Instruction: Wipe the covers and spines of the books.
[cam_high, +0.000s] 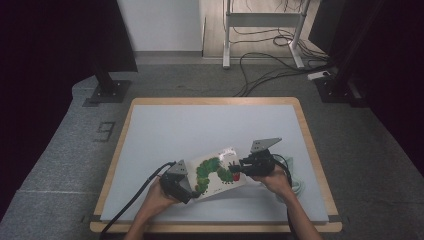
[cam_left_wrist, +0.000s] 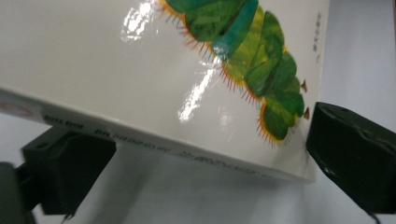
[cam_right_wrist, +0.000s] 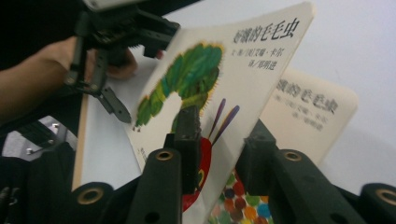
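A picture book (cam_high: 216, 173) with a green caterpillar on its white cover lies near the table's front edge. My right gripper (cam_high: 236, 170) is shut on the cover's edge (cam_right_wrist: 252, 60) and holds it tilted up. One of its jaws is on the red caterpillar head and the other is behind the cover. The title page (cam_right_wrist: 313, 107) shows beneath. My left gripper (cam_high: 192, 193) is at the book's left corner. Its jaws stand wide apart, open, with the book's spine edge (cam_left_wrist: 140, 70) between them. The right-hand jaw is close to the book's corner.
The white table top (cam_high: 200, 125) has a wooden rim and bare room behind and left of the book. A pale green cord (cam_high: 298, 183) lies by the right hand. Black stands, a desk frame and floor cables stand beyond the table.
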